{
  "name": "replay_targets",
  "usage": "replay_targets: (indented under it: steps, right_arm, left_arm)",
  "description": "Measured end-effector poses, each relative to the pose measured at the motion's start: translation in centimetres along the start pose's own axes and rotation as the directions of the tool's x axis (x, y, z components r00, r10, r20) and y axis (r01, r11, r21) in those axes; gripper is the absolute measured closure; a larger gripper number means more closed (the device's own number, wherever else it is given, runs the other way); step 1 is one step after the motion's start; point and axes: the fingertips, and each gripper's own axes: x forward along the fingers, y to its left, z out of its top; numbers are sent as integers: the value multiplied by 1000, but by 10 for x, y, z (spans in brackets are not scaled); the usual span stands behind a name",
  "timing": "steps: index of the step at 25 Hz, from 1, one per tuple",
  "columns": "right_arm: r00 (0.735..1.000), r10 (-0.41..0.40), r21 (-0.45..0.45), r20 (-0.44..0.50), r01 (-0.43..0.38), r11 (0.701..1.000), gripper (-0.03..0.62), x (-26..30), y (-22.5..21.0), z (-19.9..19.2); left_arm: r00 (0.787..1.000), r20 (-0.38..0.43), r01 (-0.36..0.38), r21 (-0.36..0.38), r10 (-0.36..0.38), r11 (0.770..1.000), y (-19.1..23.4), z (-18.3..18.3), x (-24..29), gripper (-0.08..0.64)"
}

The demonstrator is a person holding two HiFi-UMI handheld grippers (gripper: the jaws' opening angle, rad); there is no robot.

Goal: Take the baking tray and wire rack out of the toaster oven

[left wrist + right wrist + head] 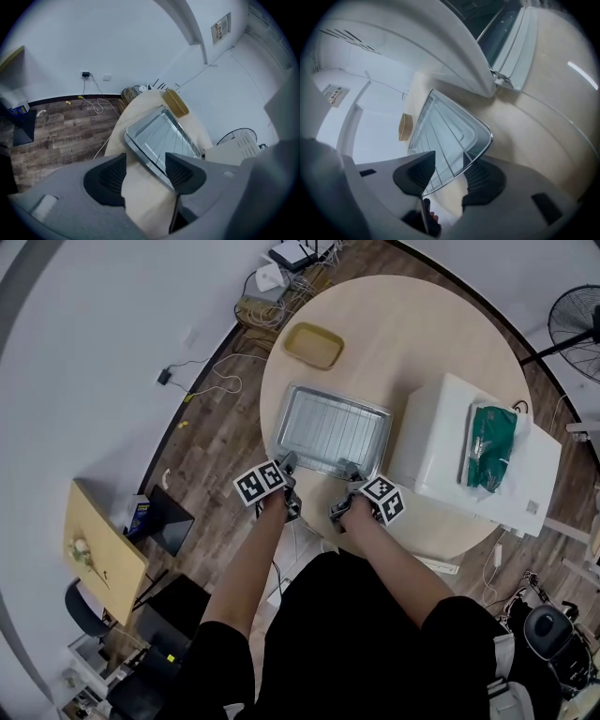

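- The round table (441, 334) fills the upper middle of the head view and bears everything the task concerns.
- The white toaster oven (441, 442) stands at centre right; its glass door (506, 33) seems to hang open.
- The baking tray (287, 420) lies flat on the table just left of the oven, already out.
- The wire rack (333, 432) rests inside the tray, so letting go looks like the step in hand.
- The left gripper (289, 465) sits at the tray's near left corner, jaws wide apart, clamping nothing.
- The right gripper (349, 470) has its jaws partly apart, and the tray's near rim passes between them unpinched.
- Next, both should back off without nudging the tray.
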Motion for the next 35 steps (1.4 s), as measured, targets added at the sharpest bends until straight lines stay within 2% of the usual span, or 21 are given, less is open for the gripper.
replay_targets:
  steps: [8,12,17,21,30,35]
  right_arm:
    - [1000,-2,-51,1,2,999,349,-2,6,-4]
    - [1000,-10,-69,-12,9,998,319,-5,7,-11]
    - [999,-25,-92,-30,22,996,308,-8,9,-18]
    - [995,-54,-133,-89,42,990,308,-7,8,-19]
    - [987,-80,-98,-138,67,993,308,-3,6,-20]
    - [984,-50,-91,-171,35,995,310,-5,9,-32]
  left_arm:
    - [999,-7,32,-39,-33,999,0,-10,-4,313]
    - [1000,-2,14,31,-14,999,0,-7,-6,313]
    - [1000,-2,30,19,-29,999,1,-3,-7,313]
    - [999,-7,45,43,-45,998,-2,-2,-6,313]
    - [999,-7,53,21,-53,998,-3,-2,4,313]
    - [997,-20,71,15,-71,997,-7,-6,9,313]
